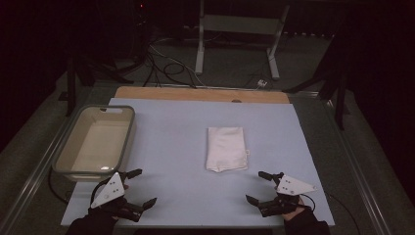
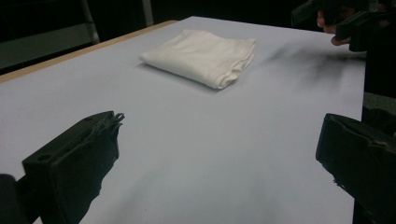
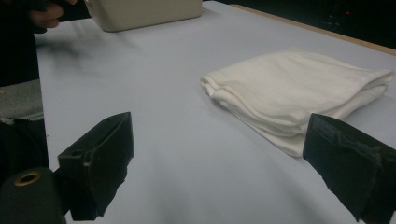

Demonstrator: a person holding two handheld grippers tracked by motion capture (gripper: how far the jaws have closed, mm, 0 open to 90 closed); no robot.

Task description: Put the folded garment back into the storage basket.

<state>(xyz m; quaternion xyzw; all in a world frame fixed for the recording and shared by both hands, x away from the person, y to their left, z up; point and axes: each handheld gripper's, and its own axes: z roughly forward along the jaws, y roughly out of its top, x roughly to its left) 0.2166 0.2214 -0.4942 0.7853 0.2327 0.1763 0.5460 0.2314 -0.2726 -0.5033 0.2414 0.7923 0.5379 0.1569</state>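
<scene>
A folded white cloth [image 1: 225, 149] is seen just right of centre in the high view, lying flat on the pale blue mat [image 1: 171, 147]. The left gripper [image 1: 139, 188] is held at the lower left of that frame and the right gripper [image 1: 257, 187] at the lower right; the cloth is placed between them and further up the frame, nearer the right one, touched by neither. Both sets of jaws are spread wide, with nothing held between them. In the left gripper view the cloth [image 2: 201, 56] is shown in the upper middle, well apart from the jaws, with only bare mat [image 2: 210, 154] in the gap. In the right gripper view the cloth [image 3: 299, 98] is seen at centre right, just past the right-hand jaw, its lower corner covered by that jaw. A clear bin [image 1: 95, 142] is set on the mat's left edge, in the left of the high view; in the right gripper view the bin [image 3: 144, 11] is cut off by the top edge. The person's hands are cut off by the bottom edge of the high view. The surroundings are too dark to be made out beyond a metal frame [image 1: 240, 29] and cables [image 1: 166, 63] on the floor.
</scene>
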